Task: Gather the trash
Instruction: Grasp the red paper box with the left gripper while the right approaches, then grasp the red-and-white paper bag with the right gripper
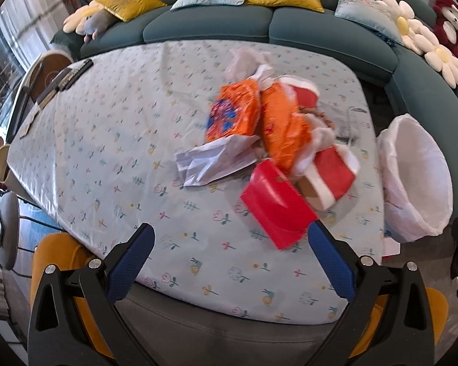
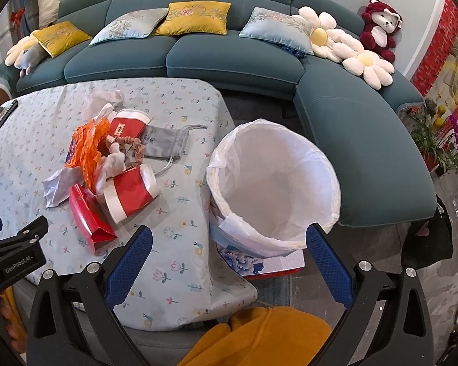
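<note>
A heap of trash lies on the flowered tablecloth [image 1: 107,140]: orange snack bags [image 1: 232,113] [image 2: 87,146], a crumpled white paper bag [image 1: 213,158] [image 2: 56,187], a red folded carton [image 1: 274,207] [image 2: 87,216], two red-and-white paper cups [image 1: 329,177] [image 2: 131,193] and white wrappers [image 1: 247,61]. A bin lined with a white bag [image 2: 274,183] [image 1: 415,177] stands off the table's right edge. My left gripper [image 1: 232,262] is open, hovering near the table's front edge just short of the red carton. My right gripper [image 2: 229,262] is open, in front of the bin.
A teal sofa [image 2: 229,58] with yellow and pale blue cushions curves behind the table. A grey pouch [image 2: 165,141] lies beside the trash. Remote controls [image 1: 67,79] rest at the far left of the table. Yellow fabric [image 2: 259,335] sits below. Potted plants [image 2: 436,140] stand right.
</note>
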The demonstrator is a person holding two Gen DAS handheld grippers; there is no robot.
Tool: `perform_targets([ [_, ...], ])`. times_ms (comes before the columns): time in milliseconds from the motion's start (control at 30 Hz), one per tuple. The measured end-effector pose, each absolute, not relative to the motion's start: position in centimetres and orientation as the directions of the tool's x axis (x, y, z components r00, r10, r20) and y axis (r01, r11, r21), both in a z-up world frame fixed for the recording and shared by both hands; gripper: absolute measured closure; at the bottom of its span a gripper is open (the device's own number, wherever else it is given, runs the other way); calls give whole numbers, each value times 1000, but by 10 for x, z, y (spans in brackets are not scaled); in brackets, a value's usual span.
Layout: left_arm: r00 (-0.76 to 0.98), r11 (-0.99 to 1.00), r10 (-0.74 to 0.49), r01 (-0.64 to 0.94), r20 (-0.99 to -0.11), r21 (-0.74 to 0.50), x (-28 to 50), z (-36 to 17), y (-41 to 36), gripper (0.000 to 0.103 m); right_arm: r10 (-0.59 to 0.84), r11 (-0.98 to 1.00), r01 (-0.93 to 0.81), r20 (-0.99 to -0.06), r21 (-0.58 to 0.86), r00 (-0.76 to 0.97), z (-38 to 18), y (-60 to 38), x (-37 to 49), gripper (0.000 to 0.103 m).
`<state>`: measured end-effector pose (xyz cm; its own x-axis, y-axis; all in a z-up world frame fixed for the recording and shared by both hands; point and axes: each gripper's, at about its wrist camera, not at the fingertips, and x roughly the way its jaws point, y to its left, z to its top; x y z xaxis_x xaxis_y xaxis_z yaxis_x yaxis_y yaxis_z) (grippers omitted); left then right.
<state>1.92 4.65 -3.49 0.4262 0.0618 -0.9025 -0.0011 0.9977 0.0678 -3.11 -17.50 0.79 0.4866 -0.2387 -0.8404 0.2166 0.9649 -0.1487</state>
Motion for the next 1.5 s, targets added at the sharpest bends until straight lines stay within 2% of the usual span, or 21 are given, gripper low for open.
perform_targets([
  [200, 407, 998, 55, -15, -912, 53, 29, -53, 61, 7, -219, 970, 203, -849, -135, 481, -10, -158, -16, 7],
  [433, 318, 998, -53, -18, -946, -62, 49, -71, 47, 7, -227, 968, 205, -850, -144, 476, -16, -151, 3, 7],
  [600, 285, 999, -40, -8, -958, -44, 65, -92, 25, 8, -246, 962, 223, -854, -157, 459, -18, -162, 12, 7],
  [767, 198, 995, -92, -24, -976, -99, 78, -117, 15, 27, -238, 961, 234, -868, -146, 436, -27, -169, 20, 7],
  [833, 167, 993, -112, -24, -980, -117, 80, -125, 14, 44, -210, 965, 232, -879, -118, 429, -32, -169, 25, 7],
  [867, 156, 992, -122, -23, -980, -127, 81, -127, 15, 48, -196, 968, 229, -883, -104, 427, -34, -168, 27, 7],
  [900, 143, 988, -147, -22, -979, -151, 81, -129, 17, 58, -182, 970, 225, -887, -92, 424, -37, -166, 30, 7],
  [1033, 155, 986, -165, -1, -974, -167, 78, -125, 26, 73, -121, 981, 188, -898, -44, 423, -48, -153, 42, 9],
  [1100, 165, 986, -167, 18, -972, -166, 76, -121, 30, 81, -101, 985, 170, -902, -31, 419, -55, -145, 47, 14],
  [1200, 185, 985, -173, 39, -967, -169, 74, -114, 39, 85, -61, 989, 146, -914, -2, 402, -69, -134, 57, 24],
  [1300, 208, 985, -165, 75, -964, -153, 71, -106, 44, 85, -32, 988, 151, -925, 27, 379, -84, -130, 65, 33],
  [1367, 218, 985, -161, 94, -962, -144, 68, -102, 46, 85, -5, 983, 176, -936, 61, 351, -97, -132, 71, 46],
  [1500, 229, 984, -158, 122, -961, -133, 67, -98, 47, 85, 81, 957, 242, -947, 161, 309, -118, -140, 77, 62],
])
